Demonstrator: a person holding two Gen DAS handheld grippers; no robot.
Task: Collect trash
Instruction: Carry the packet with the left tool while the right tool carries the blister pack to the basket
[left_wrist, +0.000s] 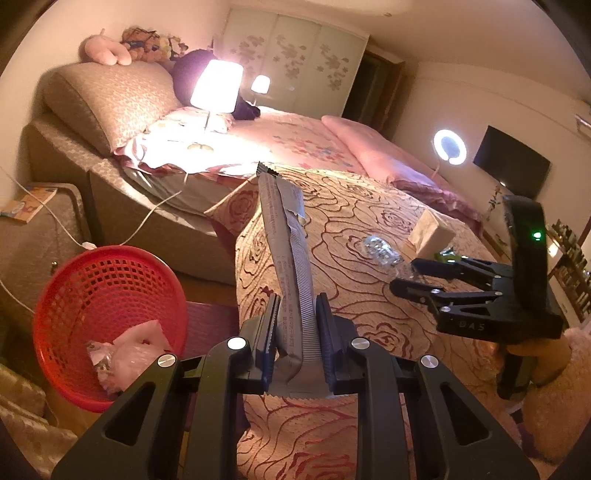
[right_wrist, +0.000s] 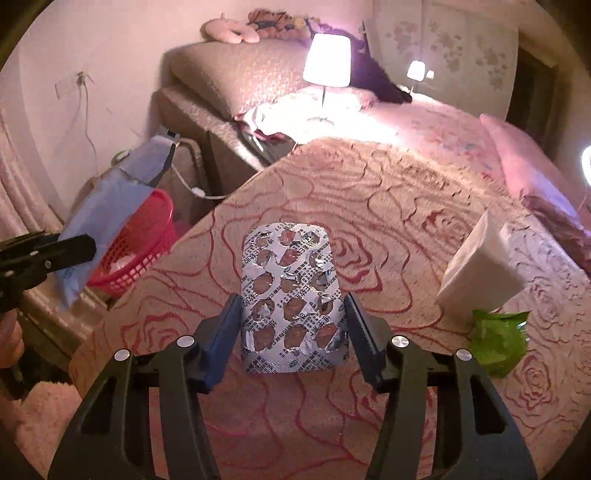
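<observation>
Gripped low between the left gripper's pressed pads, a long grey foil snack wrapper stands up, long axis pointing away over the rose-patterned bedspread, right of the red mesh basket. Right gripper spread, straddling a flat, emptied silver blister pack lying lengthwise along its fingers; contact unclear.

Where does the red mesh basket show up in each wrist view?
Left wrist view: red basket at lower left, on the floor beside the bed, trash inside.
Right wrist view: red basket at middle left, partly behind the held wrapper.
Shared landmark: the lit bedside lamp.
</observation>
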